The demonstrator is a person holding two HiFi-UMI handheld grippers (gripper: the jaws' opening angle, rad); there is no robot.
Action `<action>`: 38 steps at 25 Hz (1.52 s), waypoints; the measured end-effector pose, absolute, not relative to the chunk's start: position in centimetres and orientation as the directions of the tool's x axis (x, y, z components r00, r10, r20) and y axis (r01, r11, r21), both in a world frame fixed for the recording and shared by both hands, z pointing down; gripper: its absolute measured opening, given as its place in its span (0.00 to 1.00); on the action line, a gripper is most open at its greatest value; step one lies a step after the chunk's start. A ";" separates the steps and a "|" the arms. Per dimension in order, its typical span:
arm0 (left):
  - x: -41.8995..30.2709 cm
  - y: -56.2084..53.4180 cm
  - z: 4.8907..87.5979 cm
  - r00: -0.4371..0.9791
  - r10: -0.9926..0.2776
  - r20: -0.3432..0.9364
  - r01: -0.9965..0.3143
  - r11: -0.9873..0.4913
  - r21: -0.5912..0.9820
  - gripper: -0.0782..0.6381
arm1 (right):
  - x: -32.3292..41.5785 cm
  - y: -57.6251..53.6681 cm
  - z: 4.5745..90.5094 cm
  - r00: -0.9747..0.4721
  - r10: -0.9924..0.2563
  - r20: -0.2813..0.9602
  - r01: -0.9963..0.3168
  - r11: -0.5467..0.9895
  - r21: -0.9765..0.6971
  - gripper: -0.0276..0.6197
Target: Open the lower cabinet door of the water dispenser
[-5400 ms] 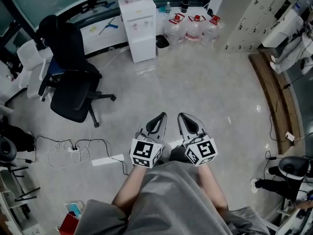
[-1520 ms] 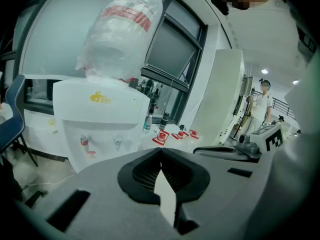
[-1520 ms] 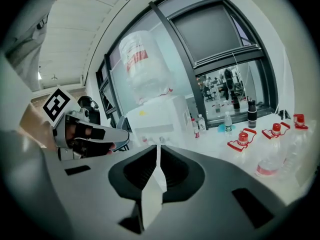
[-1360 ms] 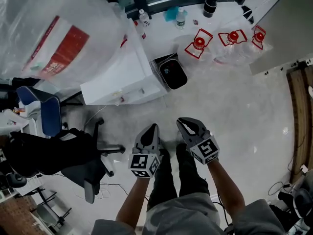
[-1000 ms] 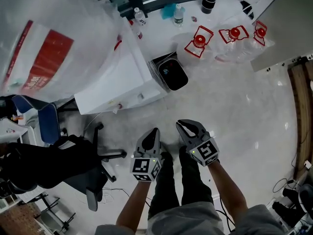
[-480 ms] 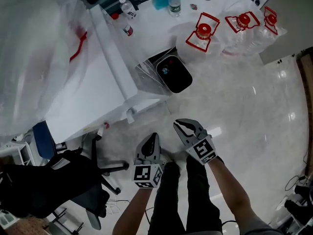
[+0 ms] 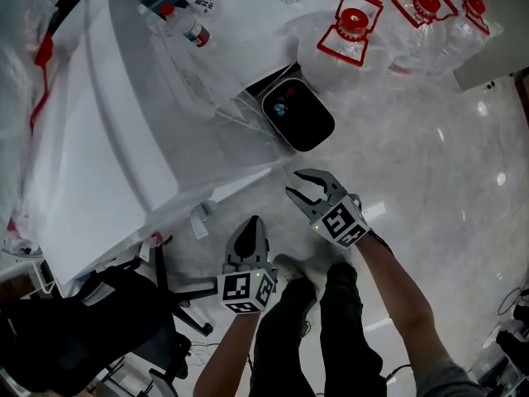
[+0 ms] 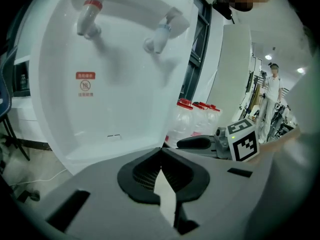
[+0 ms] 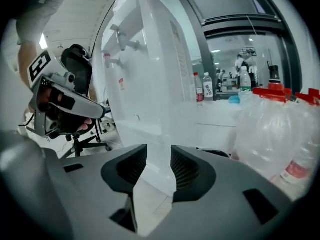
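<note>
The left gripper's (image 8: pixel 161 155) jaws are pressed together with nothing between them. The right gripper's (image 9: pixel 157 160) jaws have just been opening and now stand partly apart, holding nothing; only floor and the dispenser's (image 9: pixel 150 79) corner show beyond the gap. In the head view the left gripper (image 7: pixel 251 222) sits lower and nearer the person's legs, while the right gripper (image 7: pixel 295 184) is further forward, near the dispenser's (image 7: pixel 124 139) lower front but clear of it. The left gripper view looks at the dispenser (image 8: pixel 120 89) front on – a red tap (image 8: pixel 87 18) and a blue tap (image 8: pixel 159 35) above the drip recess. A black bin (image 7: pixel 298 114) stands just beside the dispenser, with red-capped water jugs (image 7: pixel 351 33) behind it and a chair (image 7: pixel 83 329) at lower left.
</note>
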State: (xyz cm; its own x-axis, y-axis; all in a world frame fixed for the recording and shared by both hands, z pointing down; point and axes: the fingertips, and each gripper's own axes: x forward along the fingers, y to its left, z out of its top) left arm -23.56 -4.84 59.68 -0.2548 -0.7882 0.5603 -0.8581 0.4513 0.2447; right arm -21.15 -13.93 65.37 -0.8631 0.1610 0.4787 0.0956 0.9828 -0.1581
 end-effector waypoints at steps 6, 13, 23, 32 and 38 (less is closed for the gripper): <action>-24.5 -5.0 62.3 -0.247 -0.785 0.568 -0.862 0.446 0.241 0.12 | -23.3 -14.2 70.0 -0.836 0.183 0.517 0.137 0.982 -0.127 0.37; -24.8 -5.4 63.5 -0.232 -0.791 0.566 -0.879 0.420 0.226 0.12 | -25.7 -14.0 71.9 -0.824 0.209 0.526 0.187 0.978 -0.097 0.44; -25.3 -4.4 64.3 -0.235 -0.782 0.577 -0.878 0.426 0.218 0.12 | -27.4 -14.7 72.9 -0.818 0.166 0.551 0.169 0.984 -0.046 0.45; -25.6 -4.0 64.7 -0.215 -0.788 0.577 -0.886 0.406 0.225 0.12 | -27.2 -14.7 72.8 -0.818 0.121 0.562 0.118 0.992 -0.042 0.42; -25.2 -3.6 64.1 -0.180 -0.798 0.575 -0.906 0.362 0.219 0.12 | -24.3 -12.9 72.9 -0.818 0.047 0.573 0.018 0.998 -0.057 0.41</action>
